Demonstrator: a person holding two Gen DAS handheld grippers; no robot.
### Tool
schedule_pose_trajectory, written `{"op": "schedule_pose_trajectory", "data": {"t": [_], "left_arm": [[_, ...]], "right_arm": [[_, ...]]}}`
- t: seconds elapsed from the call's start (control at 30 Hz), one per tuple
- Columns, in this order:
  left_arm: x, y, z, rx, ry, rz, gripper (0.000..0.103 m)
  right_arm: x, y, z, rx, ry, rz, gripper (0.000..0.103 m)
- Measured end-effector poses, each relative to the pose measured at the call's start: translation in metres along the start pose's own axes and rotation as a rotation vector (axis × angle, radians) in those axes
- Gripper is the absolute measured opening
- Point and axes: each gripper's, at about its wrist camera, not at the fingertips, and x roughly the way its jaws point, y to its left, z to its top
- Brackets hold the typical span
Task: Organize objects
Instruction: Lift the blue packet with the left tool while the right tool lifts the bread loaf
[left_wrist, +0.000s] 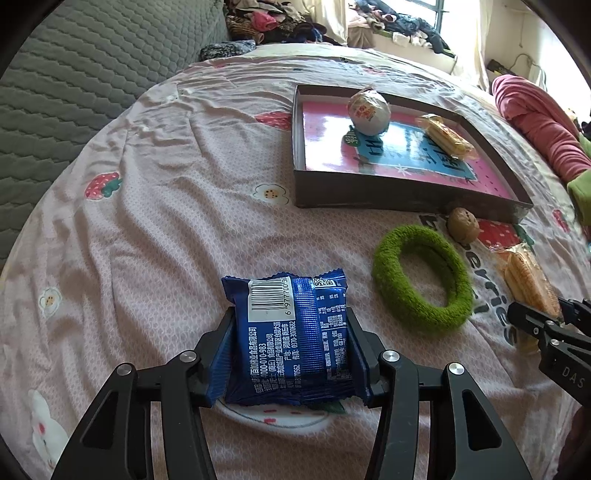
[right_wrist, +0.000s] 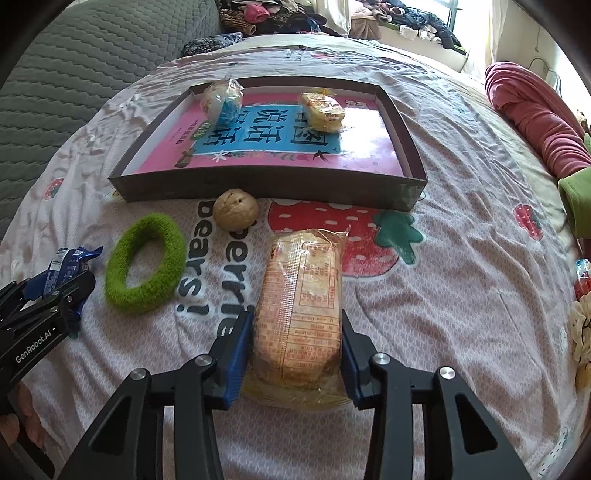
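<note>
Left tongs (left_wrist: 291, 354) grip a blue packet (left_wrist: 291, 332), right tongs (right_wrist: 295, 350) a biscuit pack (right_wrist: 301, 310); tray (right_wrist: 258, 190) holds two wrapped snacks (right_wrist: 321, 110)

Strawberry-print bedsheet (left_wrist: 155, 206); grey quilted headboard (left_wrist: 74, 74); bright window (left_wrist: 480, 22); clothes pile (left_wrist: 280, 22).

Small print on blue packet (left_wrist: 291, 336) unreadable; red-blue wrapper (right_wrist: 583, 277) cut off by frame edge.

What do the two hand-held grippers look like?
Both are black, angular linkages with round silver pivot bolts. The left hand-held gripper bears white "GenRobot.AI" lettering on its side; the right hand-held gripper has blue ribbed pads and white "DAS" letters.
</note>
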Motion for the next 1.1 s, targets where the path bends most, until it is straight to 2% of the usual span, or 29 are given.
{"op": "schedule_pose_trajectory", "data": {"t": [0.43, 1.1], "left_arm": [[-0.036, -0.008, -0.009, 0.007, -0.026, -0.003, 0.055], [-0.103, -0.017, -0.019, 0.016, -0.094, -0.015, 0.055]], "right_arm": [[-0.033, -0.003, -0.022, -0.012, -0.002, 0.016, 0.042], [-0.095, 0.000, -0.037, -0.024, -0.069, 0.009, 0.042]]}}
